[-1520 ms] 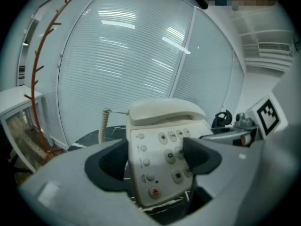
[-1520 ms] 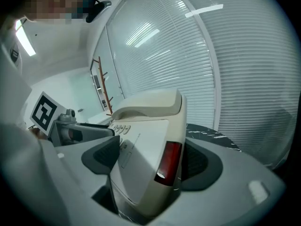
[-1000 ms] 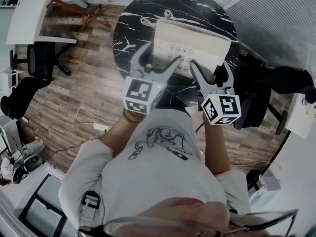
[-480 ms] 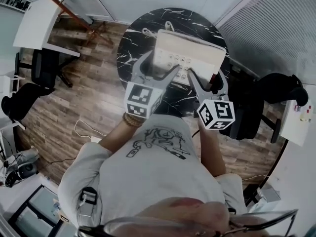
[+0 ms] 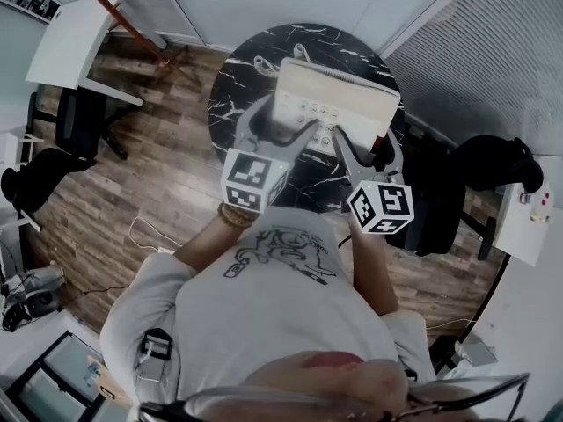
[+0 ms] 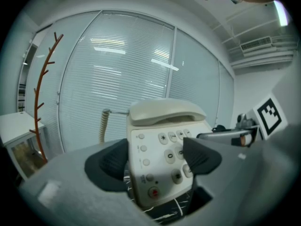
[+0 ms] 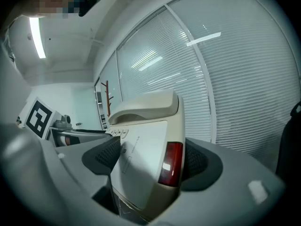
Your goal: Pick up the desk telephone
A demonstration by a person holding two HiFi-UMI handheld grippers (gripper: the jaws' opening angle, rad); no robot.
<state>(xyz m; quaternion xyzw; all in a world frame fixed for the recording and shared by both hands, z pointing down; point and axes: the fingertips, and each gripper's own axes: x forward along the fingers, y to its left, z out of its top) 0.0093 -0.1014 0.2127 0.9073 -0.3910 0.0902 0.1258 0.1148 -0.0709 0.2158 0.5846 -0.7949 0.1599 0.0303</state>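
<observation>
The left gripper is squeezing the near left corner of the desk telephone. One dark pad sits on the phone's side, and the other pad rests on top by the number keys. The right gripper is squeezing the near right corner the same way, with a pad on each side of it.

In the head view, the left gripper and the right gripper hold the desk telephone between them, up over the round black table with white lines in it.

The phone is a creamy white color. Its handset lies across the far end, and a curly cord hangs at the left. It has round keys with numbers and a star, and a small red button near the front. A dark red strip runs down its right corner.

Behind the phone are white window blinds and a thin red coat stand.
</observation>
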